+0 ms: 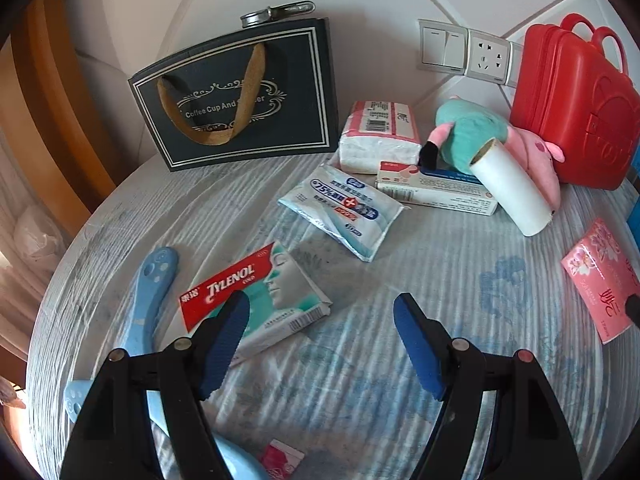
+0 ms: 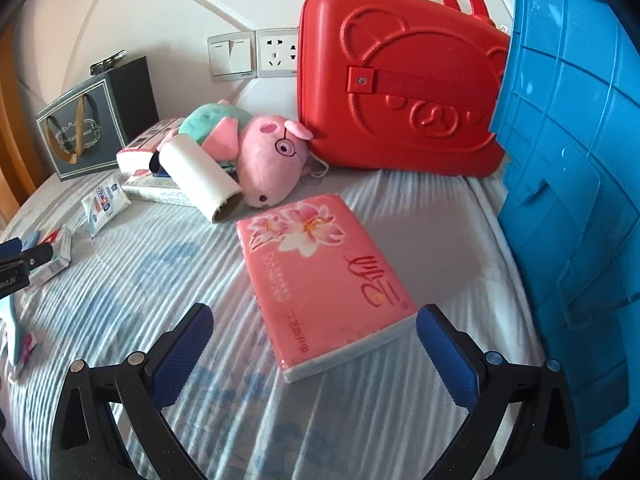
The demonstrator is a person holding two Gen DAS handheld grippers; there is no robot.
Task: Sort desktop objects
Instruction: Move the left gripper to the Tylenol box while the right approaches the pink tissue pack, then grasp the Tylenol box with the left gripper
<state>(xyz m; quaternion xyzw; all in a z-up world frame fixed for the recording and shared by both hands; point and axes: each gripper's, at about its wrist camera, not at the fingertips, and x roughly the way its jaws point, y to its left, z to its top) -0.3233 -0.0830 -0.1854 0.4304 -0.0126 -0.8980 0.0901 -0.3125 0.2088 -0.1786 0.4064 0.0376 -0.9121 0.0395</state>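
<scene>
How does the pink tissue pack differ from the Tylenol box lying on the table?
The pink tissue pack is a soft plastic-wrapped pack printed with flowers; the Tylenol box is stiff card with a red band and a face in profile. The tissue pack looks thicker and larger, the Tylenol box thin. The tissue pack lies ahead of the open right gripper; the Tylenol box lies beside the open left gripper's left finger. Both lie flat, untouched.

Two wrist fisheyes, both angled down over a striped tabletop [image 1: 360, 360]. Left cam sits close above the Tylenol box [image 1: 256, 300], facing the wall. Right cam sits close above the pink pack [image 2: 324, 276]. Shared: plush pig [image 2: 264, 152], red case [image 1: 572, 108], paper roll [image 1: 512, 192].
</scene>
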